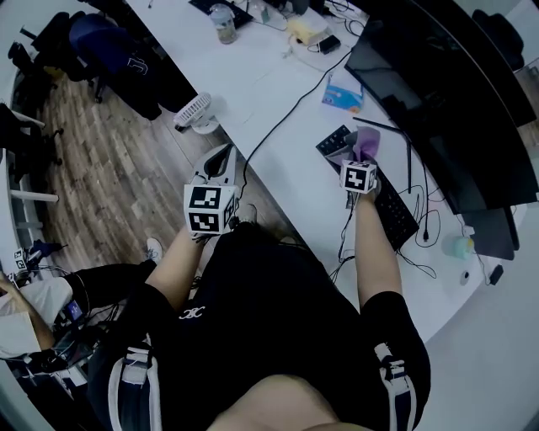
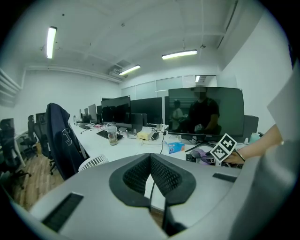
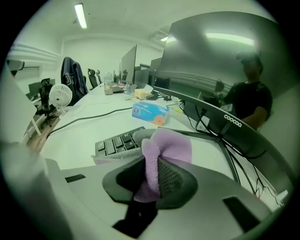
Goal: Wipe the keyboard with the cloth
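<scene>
Right gripper (image 3: 151, 177) pinching purple cloth (image 3: 171, 144), cloth lying over keyboard (image 3: 114, 144) end. Left gripper (image 2: 151, 180) hanging off desk (image 1: 269, 88) edge, jaws closed, gripping nothing.

The white surface (image 1: 269, 76) carried a black keyboard (image 1: 397, 217) in front of a monitor (image 1: 438, 93). A blue tissue pack (image 1: 342, 93) lay near it, a cable (image 1: 296, 105) ran across, and a jar (image 1: 223, 23) stood farther off.

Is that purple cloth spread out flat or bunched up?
Bunched up. The purple cloth is pinched in the jaws of the right gripper, and its folds stick up over the end of the keyboard.
</scene>
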A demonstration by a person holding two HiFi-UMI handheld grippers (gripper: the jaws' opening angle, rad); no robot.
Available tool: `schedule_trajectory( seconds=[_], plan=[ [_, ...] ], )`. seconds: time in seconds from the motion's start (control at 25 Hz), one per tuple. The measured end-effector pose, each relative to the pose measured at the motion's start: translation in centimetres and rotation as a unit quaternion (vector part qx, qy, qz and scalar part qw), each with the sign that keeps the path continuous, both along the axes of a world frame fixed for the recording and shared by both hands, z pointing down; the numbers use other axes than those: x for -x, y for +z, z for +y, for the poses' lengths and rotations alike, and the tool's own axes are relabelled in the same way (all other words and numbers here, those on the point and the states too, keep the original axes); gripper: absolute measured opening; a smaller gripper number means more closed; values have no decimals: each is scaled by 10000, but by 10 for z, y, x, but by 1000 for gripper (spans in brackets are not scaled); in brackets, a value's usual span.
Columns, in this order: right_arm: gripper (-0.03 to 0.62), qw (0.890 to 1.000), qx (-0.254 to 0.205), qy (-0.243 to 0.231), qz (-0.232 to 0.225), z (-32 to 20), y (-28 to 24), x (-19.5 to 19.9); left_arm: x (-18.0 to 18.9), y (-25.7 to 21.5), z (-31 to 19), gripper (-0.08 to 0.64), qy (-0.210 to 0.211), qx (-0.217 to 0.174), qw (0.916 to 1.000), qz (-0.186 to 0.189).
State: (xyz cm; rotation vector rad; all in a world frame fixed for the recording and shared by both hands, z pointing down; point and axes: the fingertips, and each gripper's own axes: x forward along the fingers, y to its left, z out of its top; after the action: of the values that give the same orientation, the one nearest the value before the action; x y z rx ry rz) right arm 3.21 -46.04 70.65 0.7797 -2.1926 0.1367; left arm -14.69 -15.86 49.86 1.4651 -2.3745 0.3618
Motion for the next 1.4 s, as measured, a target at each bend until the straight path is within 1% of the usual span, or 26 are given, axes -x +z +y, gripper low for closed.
schedule_trajectory(
  seconds=[0.28,0.44,0.6,0.68,0.76,0.88,1.0,1.12,1.2,1.28,1.4],
  plan=[
    [87,9997,62,-214,49,3,-2,48,31,-4,14,14,-228,-28,9997,-9],
    [87,9996,132,-261,44,5,-2,73,45,-9,27,14,-340,-87,9994,-39],
    [89,9999,158,20,51,3,-7,77,57,-15,39,14,-419,-160,9990,-57],
    [89,9995,106,-35,-280,11,-20,89,63,-20,44,14,-436,-224,9988,-67],
    [89,9962,-115,-280,-816,24,-46,108,70,-23,49,14,-455,-289,9985,-61],
    [89,9851,-551,-449,-1567,44,-104,123,80,-26,51,14,-455,-403,9981,-28],
    [89,9676,-942,-597,-2265,69,-164,130,85,-28,47,14,-368,-524,9980,2],
    [89,9490,-1209,-641,-2841,91,-217,127,86,-34,36,14,-231,-656,9976,9],
    [89,9377,-1346,-661,-3133,106,-243,120,84,-38,29,14,-120,-731,9972,18],
    [89,9288,-1483,-695,-3325,122,-263,112,82,-43,22,14,-8,-800,9968,18],
    [89,9221,-1590,-684,-3460,137,-277,102,80,-49,14,14,130,-875,9961,14]
  ],
)
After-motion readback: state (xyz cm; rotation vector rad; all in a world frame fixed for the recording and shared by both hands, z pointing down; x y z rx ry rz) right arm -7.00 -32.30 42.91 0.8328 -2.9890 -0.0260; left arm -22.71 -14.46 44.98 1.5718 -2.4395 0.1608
